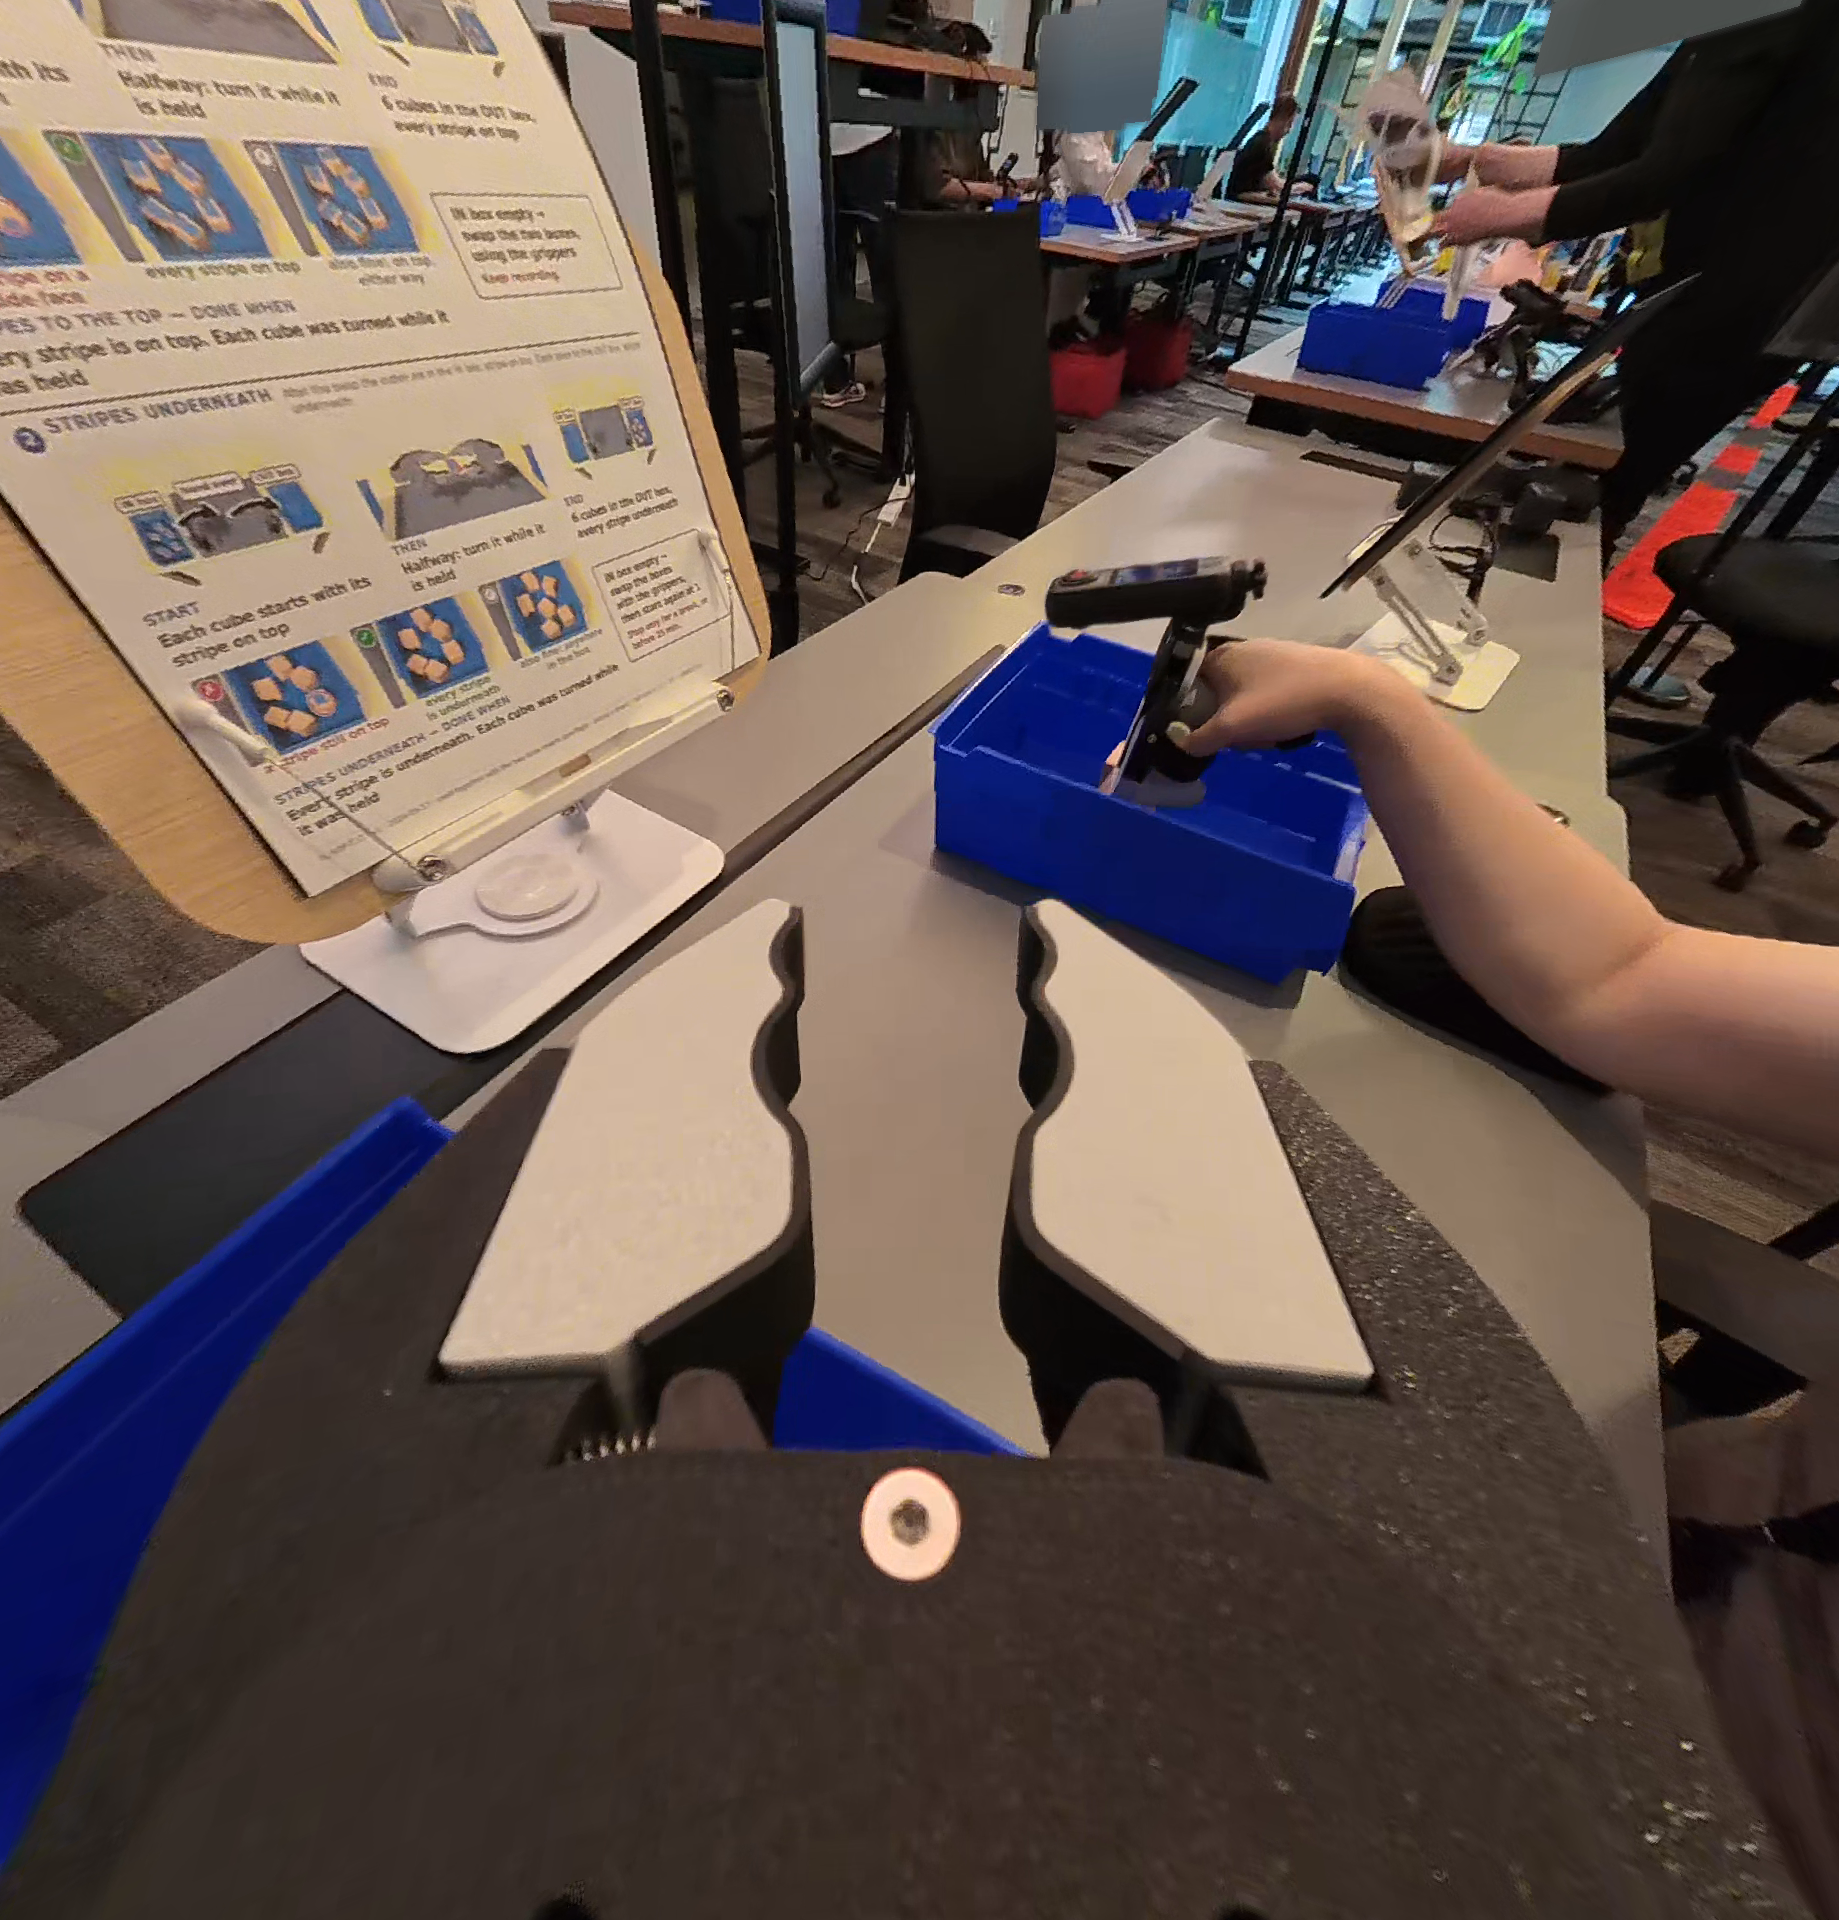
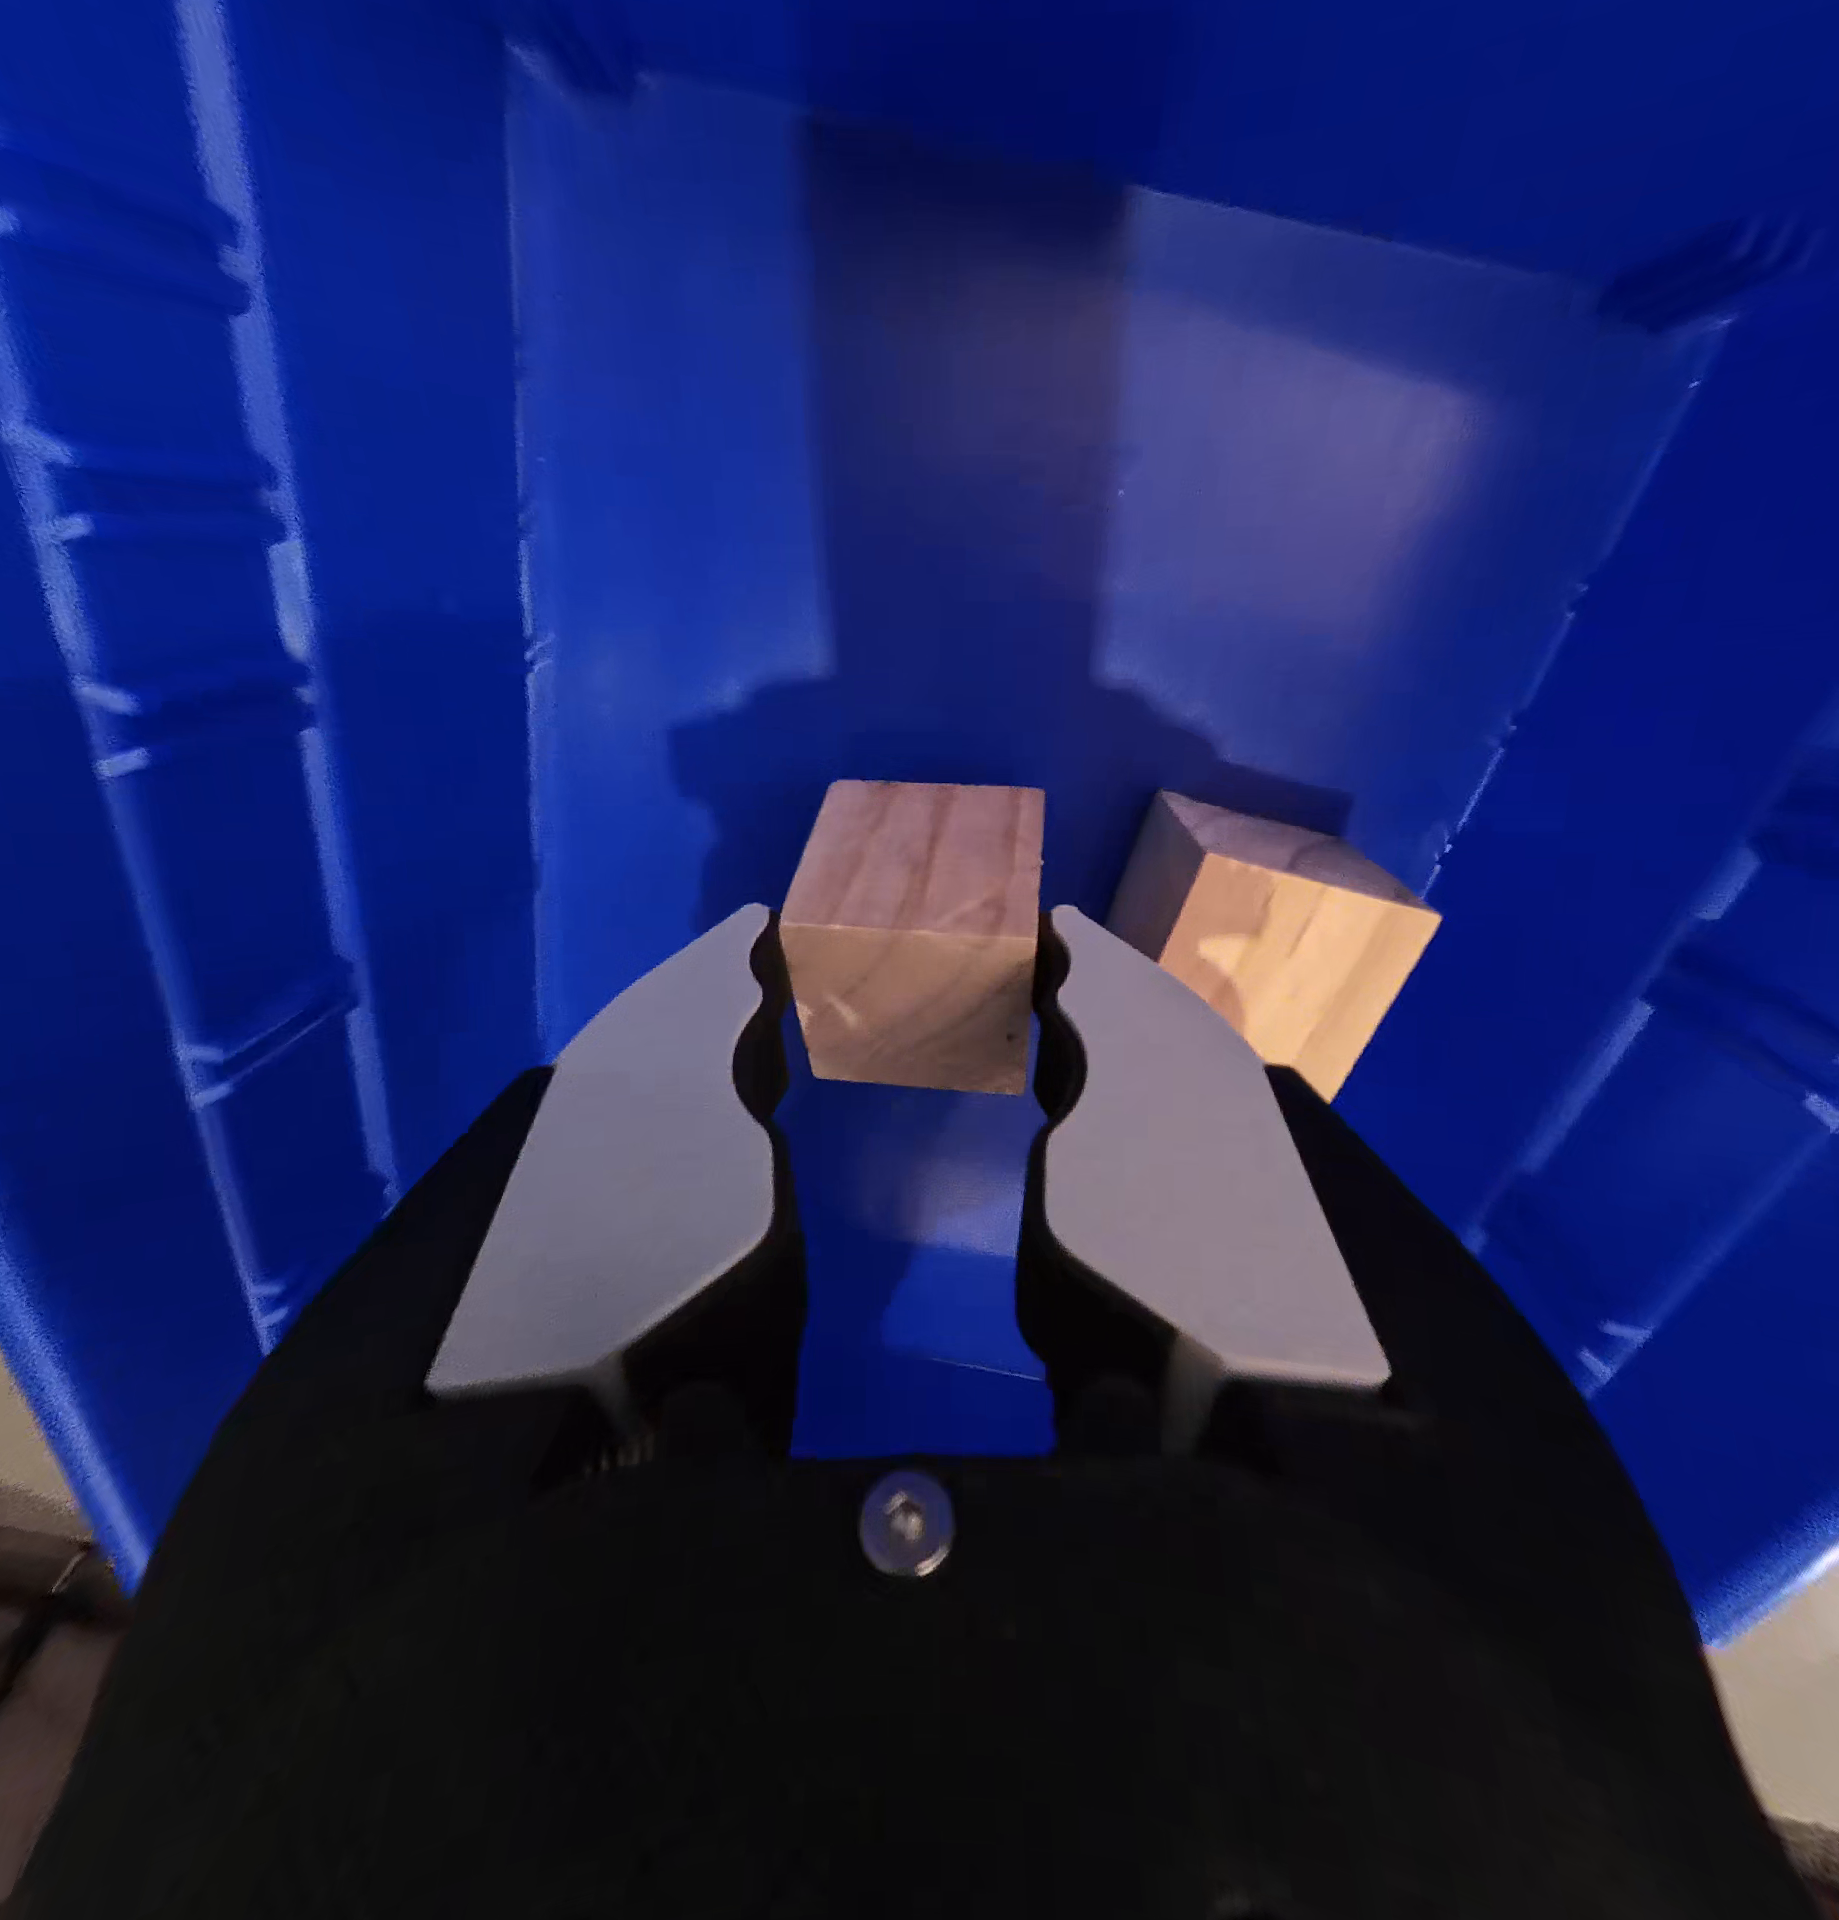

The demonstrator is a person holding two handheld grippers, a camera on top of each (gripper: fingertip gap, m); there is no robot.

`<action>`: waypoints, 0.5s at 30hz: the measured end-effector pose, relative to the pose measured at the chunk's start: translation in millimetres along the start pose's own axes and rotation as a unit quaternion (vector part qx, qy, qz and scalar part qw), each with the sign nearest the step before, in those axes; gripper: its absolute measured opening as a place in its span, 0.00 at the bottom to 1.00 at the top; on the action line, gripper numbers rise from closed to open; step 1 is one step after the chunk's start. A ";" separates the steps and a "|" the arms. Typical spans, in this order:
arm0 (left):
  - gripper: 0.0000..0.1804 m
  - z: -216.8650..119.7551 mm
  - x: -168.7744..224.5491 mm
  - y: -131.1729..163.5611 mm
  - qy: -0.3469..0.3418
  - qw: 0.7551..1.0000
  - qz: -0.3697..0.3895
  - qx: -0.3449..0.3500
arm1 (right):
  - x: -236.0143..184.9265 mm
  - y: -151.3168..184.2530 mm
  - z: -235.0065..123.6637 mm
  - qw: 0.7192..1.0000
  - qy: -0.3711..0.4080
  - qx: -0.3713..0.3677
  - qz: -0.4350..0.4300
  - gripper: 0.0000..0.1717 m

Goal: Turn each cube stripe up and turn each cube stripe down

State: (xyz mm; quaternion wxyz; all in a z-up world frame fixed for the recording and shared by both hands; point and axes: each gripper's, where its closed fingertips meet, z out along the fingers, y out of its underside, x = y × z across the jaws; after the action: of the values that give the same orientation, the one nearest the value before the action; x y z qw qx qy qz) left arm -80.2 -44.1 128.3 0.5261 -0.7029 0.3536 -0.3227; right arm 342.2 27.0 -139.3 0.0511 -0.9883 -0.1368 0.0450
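1. Right now the right gripper [image 2: 910, 997] is clenched on a wooden cube [image 2: 915, 935] inside the blue bin [image 2: 375, 520], both pads pressed on its side faces; the cube sits at the fingertips, seemingly lifted off the bin floor
2. Only the tips bite, so the cube could pivot or slip out when turned, landing on a wrong face
3. No stripe shows on the visible faces of this cube, so its stripe side cannot be told; a turn the wrong way would leave the stripe misplaced
4. A second cube [image 2: 1279, 935] lies just to the right, near the far wall; swinging the held cube could knock it over
5. The left gripper [image 1: 910, 997] is released and grasps nothing, hovering over the table [image 1: 894, 831], near a second bin [image 1: 115, 1455]; a handover to it could fumble if its jaws stand too narrow for the cube
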 end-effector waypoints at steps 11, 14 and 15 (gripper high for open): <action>0.19 -40.1 -76.6 75.1 -0.173 0.963 0.059 -0.199 | 3.4 -18.6 -14.0 0.997 0.052 0.049 -0.035 0.34; 0.20 -34.4 -78.4 111.2 -0.123 0.955 0.054 -0.266 | -2.9 -27.1 -36.5 0.992 0.051 0.100 -0.055 0.36; 0.20 -31.3 -75.9 127.9 -0.096 0.949 0.053 -0.297 | -6.0 -27.8 -42.9 0.991 0.047 0.112 -0.059 0.36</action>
State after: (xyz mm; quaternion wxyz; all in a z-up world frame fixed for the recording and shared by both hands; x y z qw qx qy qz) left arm -167.3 -21.7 5.8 0.3417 -0.8350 0.4181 -0.1055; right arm 333.5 48.2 -93.2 0.1705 -0.9675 -0.1866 0.0108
